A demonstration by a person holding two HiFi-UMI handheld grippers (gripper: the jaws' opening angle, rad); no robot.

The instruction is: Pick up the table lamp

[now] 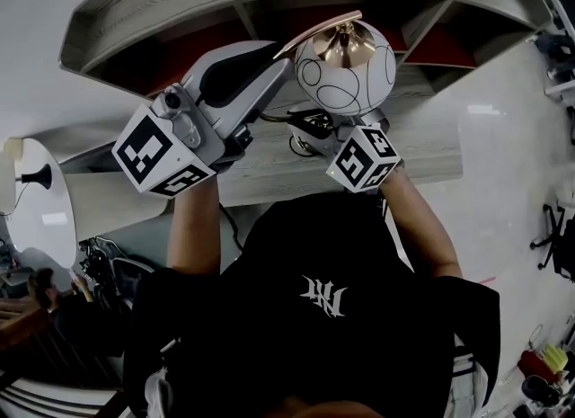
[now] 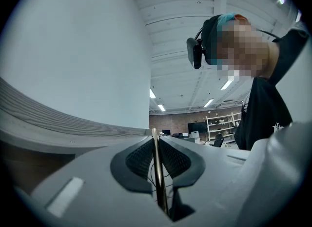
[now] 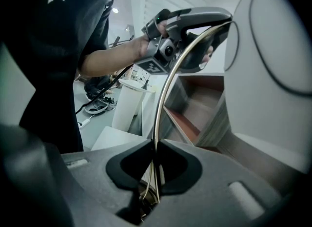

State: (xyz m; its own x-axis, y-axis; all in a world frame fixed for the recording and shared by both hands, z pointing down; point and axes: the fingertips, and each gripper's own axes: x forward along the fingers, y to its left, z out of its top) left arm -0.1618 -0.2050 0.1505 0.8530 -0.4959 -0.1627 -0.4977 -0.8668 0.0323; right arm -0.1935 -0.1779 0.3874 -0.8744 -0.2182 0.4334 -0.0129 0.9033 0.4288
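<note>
Above the grey wood-grain bench is the table lamp with white, line-patterned globe. Its thin curved brass rod arcs upward from the right gripper, clamped low on it, to the left gripper, clamped near its top.

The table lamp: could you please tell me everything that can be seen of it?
The white globe table lamp has thin black curved lines on its shade, a brass-coloured fitting on top and a thin brass-coloured arc rod. The left gripper is shut on the rod's upper part, the right gripper lower down. It is over the grey wooden desk; its base is mostly hidden.
</note>
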